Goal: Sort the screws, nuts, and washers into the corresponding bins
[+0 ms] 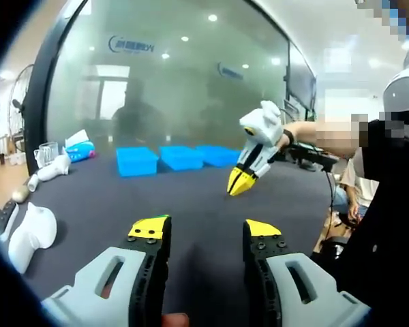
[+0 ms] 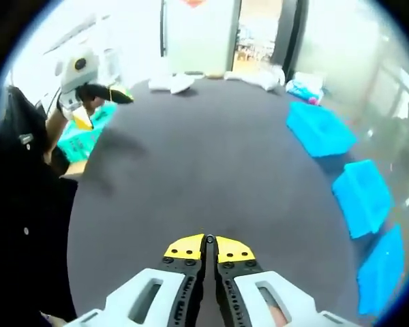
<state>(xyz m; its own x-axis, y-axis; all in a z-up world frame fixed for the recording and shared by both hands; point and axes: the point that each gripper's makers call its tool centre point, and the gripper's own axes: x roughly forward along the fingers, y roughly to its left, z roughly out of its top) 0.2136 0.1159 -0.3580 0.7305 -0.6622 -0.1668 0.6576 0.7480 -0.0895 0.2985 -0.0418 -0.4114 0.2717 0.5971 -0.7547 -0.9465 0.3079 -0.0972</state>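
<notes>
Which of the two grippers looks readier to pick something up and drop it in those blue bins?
Probably the left gripper: its jaws stand open and point toward the blue bins. The right gripper is shut, with the bins off to its side. No screws or nuts are visible.

3 blue bins [image 1: 180,158] stood in a row on the dark table [image 1: 191,204], well beyond the left gripper's fingers [image 1: 148,235]. All sat upright, close together; their contents could not be determined.

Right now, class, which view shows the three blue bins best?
The right gripper view: the bins appear from above, large and well separated along the table's edge. The left gripper view shows them far off, low and nearly touching, in a row.
</notes>
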